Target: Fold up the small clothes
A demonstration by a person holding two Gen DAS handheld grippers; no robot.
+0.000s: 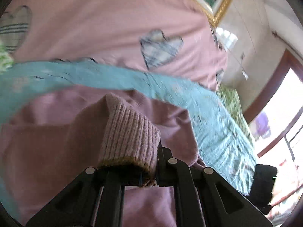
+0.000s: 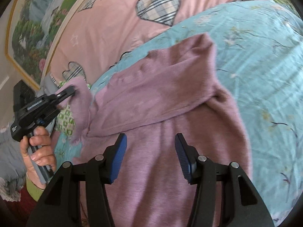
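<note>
Because our left gripper (image 2: pixel 73 90) is clamped on only the ribbed cuff (image 1: pixel 130 132) of the mauve sweater (image 2: pixel 166 151), the knit could slip free. Our right gripper (image 2: pixel 150 151) hangs half open and empty, so nothing pins the body on the bed (image 2: pixel 265 56).

Pale wall (image 1: pixel 244 24), gold-framed landscape picture (image 2: pixel 28 30), bright wood-framed window (image 1: pixel 280 102)

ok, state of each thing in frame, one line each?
left gripper: jaws shut on the sweater's sleeve cuff.
right gripper: jaws open, nothing between them, over the sweater's body.
pink sweater: spread on the blue quilt, one sleeve folded across its body.
</note>
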